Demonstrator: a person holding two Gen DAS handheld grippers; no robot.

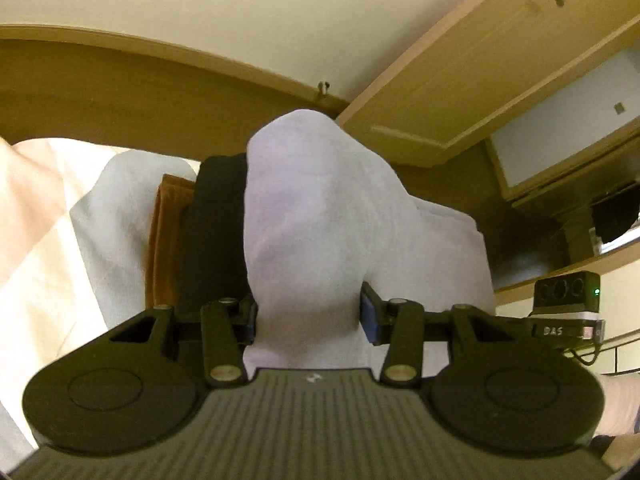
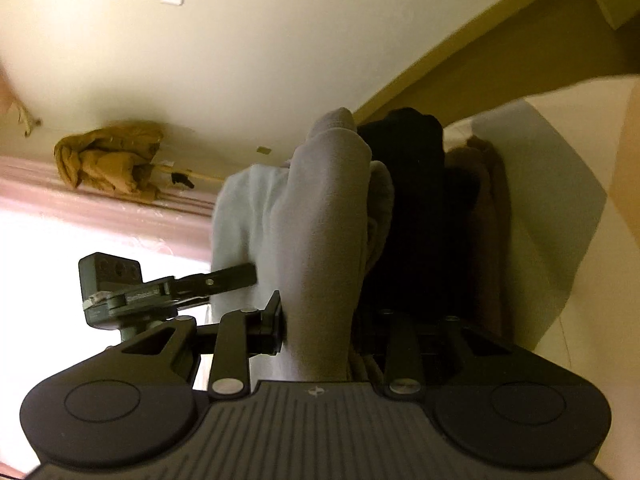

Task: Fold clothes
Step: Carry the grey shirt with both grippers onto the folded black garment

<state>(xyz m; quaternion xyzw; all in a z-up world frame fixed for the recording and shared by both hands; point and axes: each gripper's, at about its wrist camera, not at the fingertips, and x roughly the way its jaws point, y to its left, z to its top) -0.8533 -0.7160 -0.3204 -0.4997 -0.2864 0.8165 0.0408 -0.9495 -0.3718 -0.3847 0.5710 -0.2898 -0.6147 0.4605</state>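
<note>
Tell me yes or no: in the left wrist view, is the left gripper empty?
No: the left gripper has a bunched fold of the pale lavender garment between its blue pads, rising up in front of the camera.

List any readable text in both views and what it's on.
"DAS": white letters on the black mount plate at the right edge of the left wrist view; anything after them is cut off.
Lettering on the clamp plate in the right wrist view: too blurred to read.
Small logo marks on both gripper bodies: symbols, no words.
</note>
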